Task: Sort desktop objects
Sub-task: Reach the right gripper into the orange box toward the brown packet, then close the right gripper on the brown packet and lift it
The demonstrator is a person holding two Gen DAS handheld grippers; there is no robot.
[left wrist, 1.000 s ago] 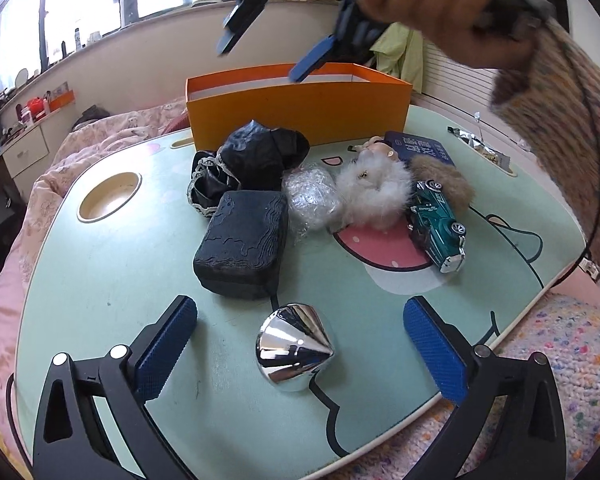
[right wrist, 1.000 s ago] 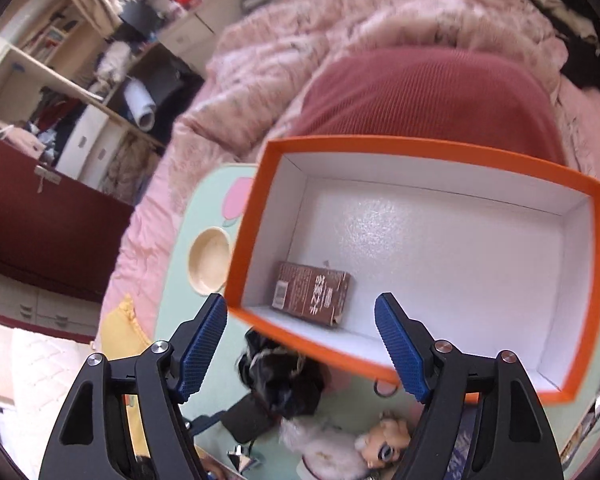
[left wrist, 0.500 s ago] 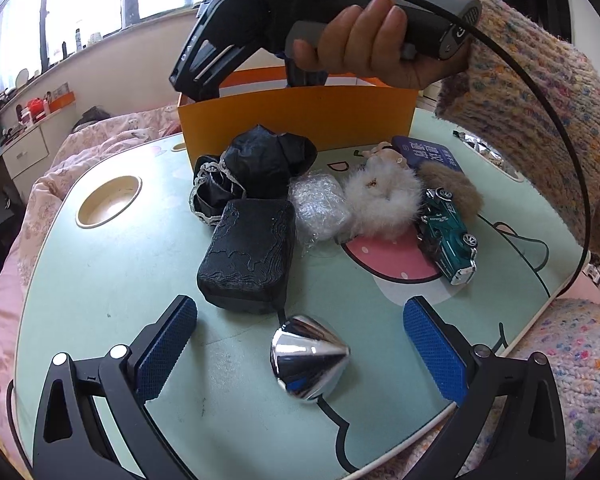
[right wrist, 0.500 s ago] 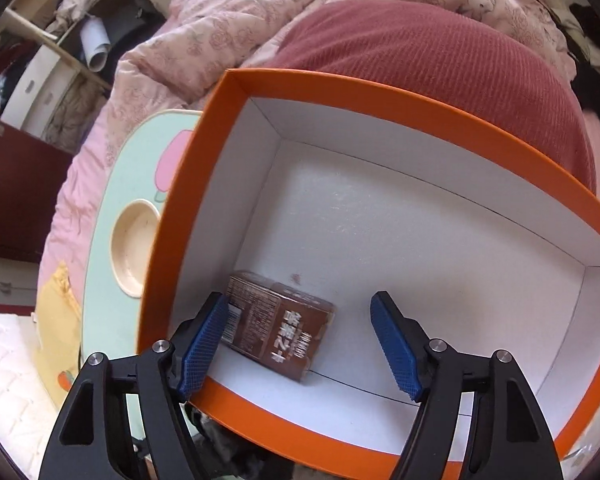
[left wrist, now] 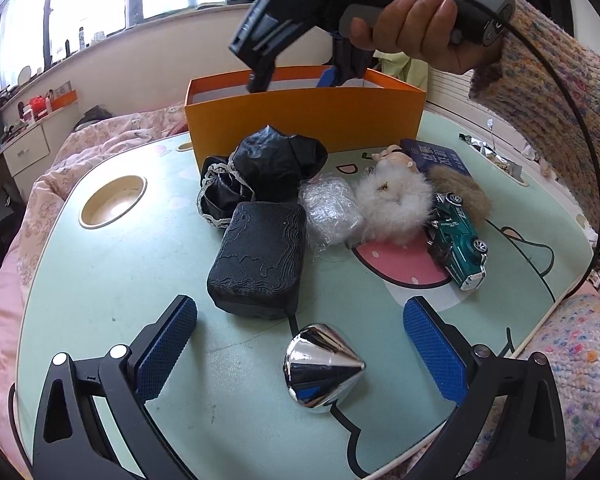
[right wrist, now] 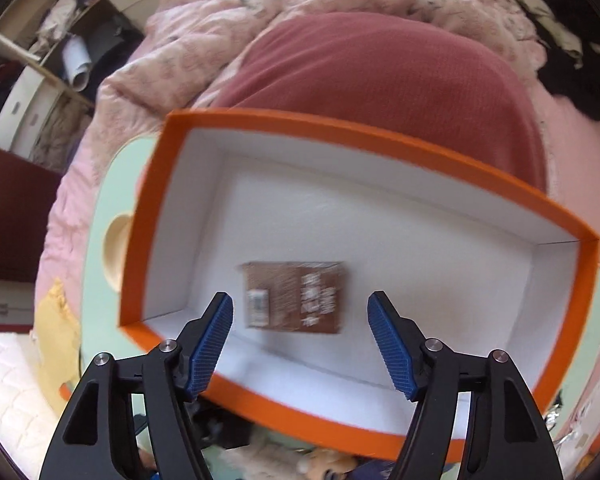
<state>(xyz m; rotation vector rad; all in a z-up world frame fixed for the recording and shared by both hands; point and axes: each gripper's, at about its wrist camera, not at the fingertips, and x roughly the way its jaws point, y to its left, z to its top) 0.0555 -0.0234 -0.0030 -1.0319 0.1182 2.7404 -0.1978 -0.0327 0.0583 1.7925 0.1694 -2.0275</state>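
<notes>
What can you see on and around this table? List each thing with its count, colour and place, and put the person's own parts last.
Box: 1, orange, table's far edge.
Carton: 1, brown, inside box.
Case: 1, black, table centre.
Bundle: 1, black, before box.
Plastic wad: 1, clear, beside case.
Fluffy doll: 1, white, centre.
Toy car: 1, green, right.
Cone: 1, chrome, near edge.
Table: 1, pale green.
Left gripper: open, around cone.
Right gripper: open, over box.

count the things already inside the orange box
1: a brown carton lying flat on the white floor of the orange box, toward its left end. No corner looks hidden.
</notes>
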